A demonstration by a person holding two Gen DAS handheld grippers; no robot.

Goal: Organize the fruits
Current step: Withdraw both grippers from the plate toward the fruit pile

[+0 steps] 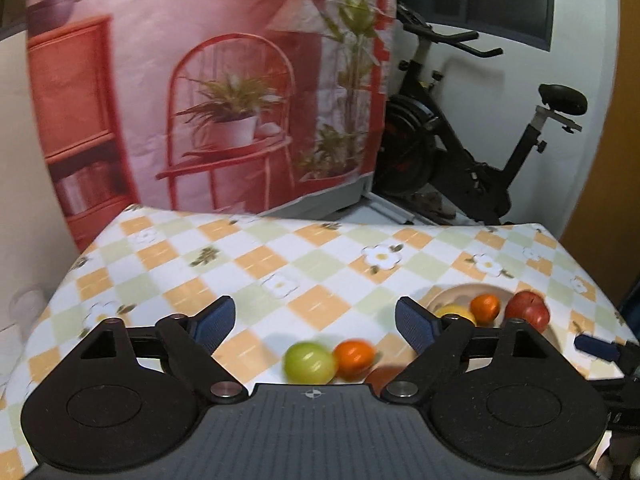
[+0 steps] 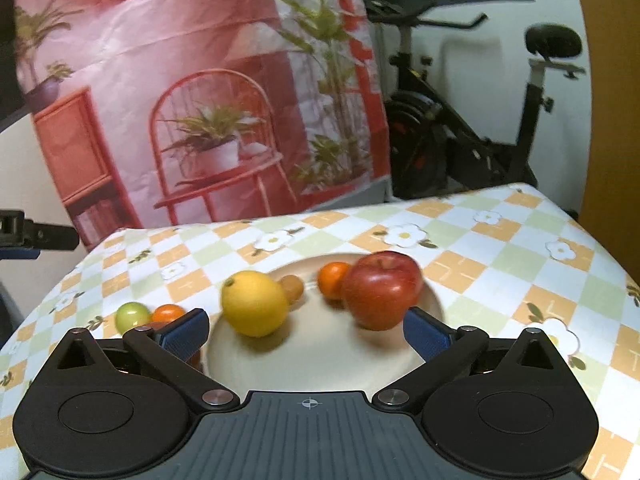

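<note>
Round cream plate near table's right edge already carries yellow lemon, red apple, small orange tangerine, small brownish fruit. Green round fruit and second orange tangerine touching, still on checked tablecloth left of plate, near front edge. Probably between picks; next: close on one of the pair. Left gripper wide open, empty, above the pair. Right gripper fully spread over plate, gripping nothing.

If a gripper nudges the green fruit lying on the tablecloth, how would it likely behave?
The green fruit looks round and smooth, so it would probably roll. It touches an orange, which might get pushed along. The flat tablecloth shows no edge to stop it.
</note>
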